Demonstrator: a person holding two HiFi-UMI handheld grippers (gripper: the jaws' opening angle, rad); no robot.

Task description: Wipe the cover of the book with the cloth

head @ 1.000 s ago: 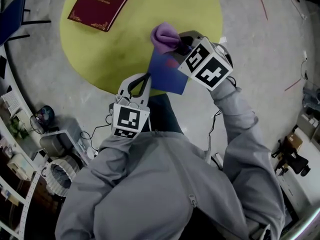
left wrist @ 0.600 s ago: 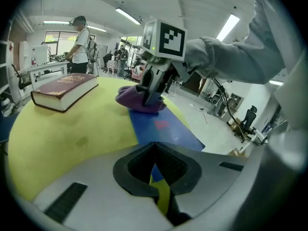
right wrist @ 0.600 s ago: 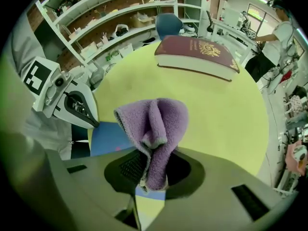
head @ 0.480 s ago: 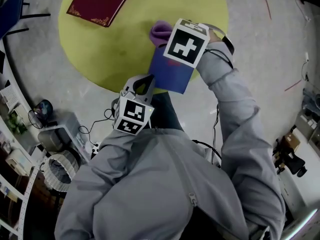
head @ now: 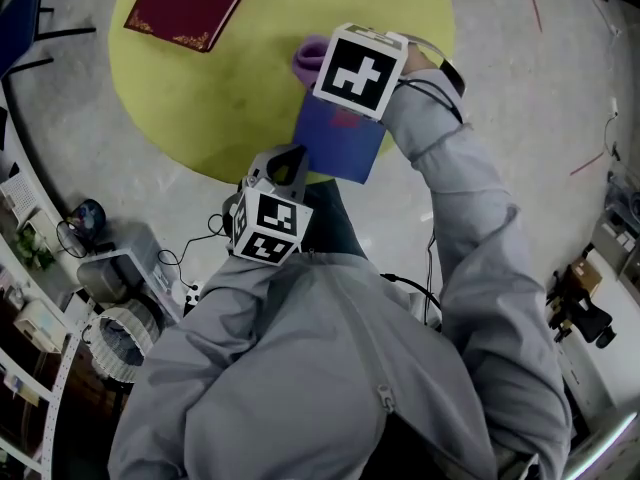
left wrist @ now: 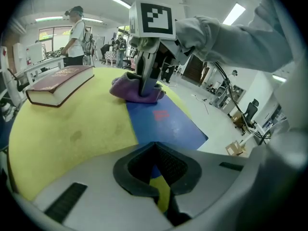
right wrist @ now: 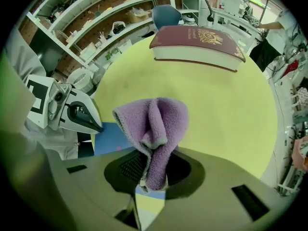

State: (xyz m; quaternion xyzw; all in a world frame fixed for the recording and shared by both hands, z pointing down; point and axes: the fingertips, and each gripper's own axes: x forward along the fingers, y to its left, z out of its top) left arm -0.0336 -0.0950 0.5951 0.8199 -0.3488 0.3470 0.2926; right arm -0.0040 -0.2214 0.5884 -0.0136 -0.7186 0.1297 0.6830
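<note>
Nearest the person, the left gripper [left wrist: 155, 146] is hanging just off the near rim of the round yellow table [head: 230, 98]. Its jaws are pressing together with nothing between them. Just beyond it a blue sheet [head: 340, 143] is lying flat, with its near end jutting past the table's edge over the grey floor [head: 520, 88].

At the sheet's far end the right gripper [right wrist: 153, 170] is clenching the cloth [right wrist: 156, 124], a purple fold bunching up and out of its jaws. The head view is hiding those jaws under the gripper's own body, and only the right gripper view is showing the grasp. The left gripper view is showing from the side that the cloth's lower part appears to be resting on the surface where sheet meets tabletop.

Past the cloth a broad stretch of bare yellow top is lying open. Beyond it the book [right wrist: 197, 42], maroon with a gilt emblem, is lying flat with its cover up near the table's far edge, well apart from the cloth. The head view is cropping its far end.
</note>
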